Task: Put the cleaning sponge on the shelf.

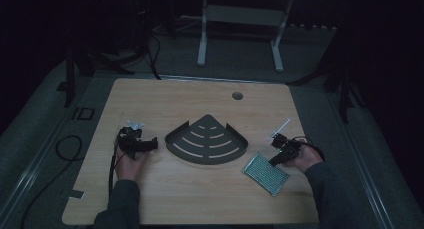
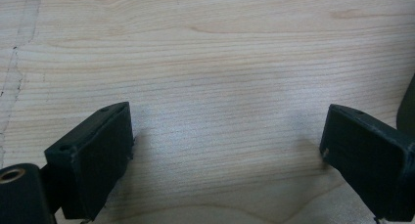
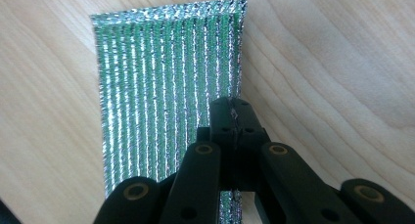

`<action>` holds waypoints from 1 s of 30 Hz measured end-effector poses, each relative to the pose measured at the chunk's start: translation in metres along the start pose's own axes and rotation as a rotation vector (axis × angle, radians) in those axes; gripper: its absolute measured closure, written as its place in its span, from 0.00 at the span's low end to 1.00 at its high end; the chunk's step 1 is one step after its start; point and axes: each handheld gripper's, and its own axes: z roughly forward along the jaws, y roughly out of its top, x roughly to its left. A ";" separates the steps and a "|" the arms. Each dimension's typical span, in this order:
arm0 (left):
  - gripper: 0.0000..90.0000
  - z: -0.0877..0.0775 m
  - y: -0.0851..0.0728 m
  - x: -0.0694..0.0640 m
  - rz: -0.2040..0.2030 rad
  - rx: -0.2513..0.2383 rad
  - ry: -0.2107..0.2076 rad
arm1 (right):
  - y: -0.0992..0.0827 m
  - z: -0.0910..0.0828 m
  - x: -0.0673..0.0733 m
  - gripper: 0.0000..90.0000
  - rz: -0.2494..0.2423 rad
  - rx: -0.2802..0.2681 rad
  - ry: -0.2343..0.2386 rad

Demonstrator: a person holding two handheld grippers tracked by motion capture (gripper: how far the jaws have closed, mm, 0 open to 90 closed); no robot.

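A silver-green mesh scouring pad lies flat on the wooden table, at the front right. My right gripper stands over the pad's right edge with its jaws pressed together, and a glint of the mesh shows in the seam between them. My left gripper rests low over bare wood at the left, jaws wide apart with nothing between them. A dark fan-shaped slotted corner shelf sits at the table's middle, just right of the left gripper; its edge shows beside the right jaw.
The table has a round cable hole near its far edge. A black cable loops on the floor to the left. A white desk frame stands beyond the table.
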 end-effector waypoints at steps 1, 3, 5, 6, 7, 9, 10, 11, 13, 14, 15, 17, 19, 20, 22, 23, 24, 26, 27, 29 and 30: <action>0.07 0.000 0.000 0.000 0.000 0.000 0.000 | 0.000 0.000 0.000 1.00 0.000 0.000 0.000; 0.07 0.000 0.000 0.000 0.000 0.000 0.000 | 0.001 -0.005 0.002 1.00 -0.001 -0.004 -0.007; 0.07 0.000 0.000 0.000 0.000 0.000 0.000 | 0.002 -0.009 0.002 1.00 -0.004 -0.010 -0.012; 0.07 0.000 0.000 0.000 0.000 0.000 0.000 | 0.002 -0.012 0.003 1.00 -0.004 -0.011 -0.014; 0.07 0.000 0.000 0.000 0.000 0.000 0.000 | 0.003 -0.014 0.003 1.00 -0.005 -0.010 -0.016; 0.07 0.000 0.000 0.000 0.000 0.000 0.000 | 0.003 -0.017 0.004 1.00 -0.009 -0.008 -0.020; 0.07 0.000 0.000 0.000 0.000 0.000 0.000 | 0.003 -0.017 0.004 1.00 -0.009 -0.008 -0.020; 0.07 0.000 0.000 0.000 0.000 0.000 0.000 | 0.004 -0.019 0.004 1.00 -0.007 -0.007 -0.020; 0.07 0.000 0.000 0.000 0.000 0.000 0.000 | 0.004 -0.022 0.005 1.00 -0.012 -0.010 -0.025; 0.07 0.000 0.000 0.000 0.000 0.000 0.000 | 0.005 -0.024 0.005 1.00 -0.013 -0.009 -0.026; 0.07 0.000 0.000 0.000 0.000 0.000 0.000 | 0.005 -0.025 0.005 1.00 -0.014 -0.012 -0.030; 0.07 0.000 0.000 0.000 0.000 0.000 0.000 | 0.006 -0.031 0.004 1.00 -0.012 -0.018 -0.038; 0.07 0.000 0.000 0.000 0.000 0.000 0.000 | 0.006 -0.033 0.004 1.00 -0.015 -0.019 -0.045; 0.07 0.000 0.000 0.000 0.000 0.000 0.000 | 0.006 -0.033 0.004 1.00 -0.015 -0.019 -0.045; 0.07 0.000 0.000 0.000 0.000 0.000 0.000 | 0.008 -0.037 0.003 1.00 -0.012 -0.022 -0.052; 0.07 0.000 0.000 0.000 0.000 0.000 0.000 | 0.008 -0.037 0.003 1.00 -0.012 -0.022 -0.052; 0.07 0.000 0.000 0.000 0.000 0.000 0.000 | 0.008 -0.039 0.003 1.00 -0.009 -0.022 -0.055; 0.07 0.000 0.000 0.000 0.000 0.000 0.000 | 0.009 -0.041 0.003 1.00 -0.015 -0.027 -0.062; 0.07 0.000 0.000 0.000 0.000 0.000 0.000 | 0.010 -0.044 0.003 1.00 -0.015 -0.030 -0.068; 0.07 0.000 0.000 0.000 0.000 0.000 0.000 | 0.011 -0.047 0.004 1.00 -0.017 -0.028 -0.067; 0.07 0.000 0.000 0.000 0.000 0.000 0.000 | 0.012 -0.049 0.004 1.00 -0.017 -0.030 -0.069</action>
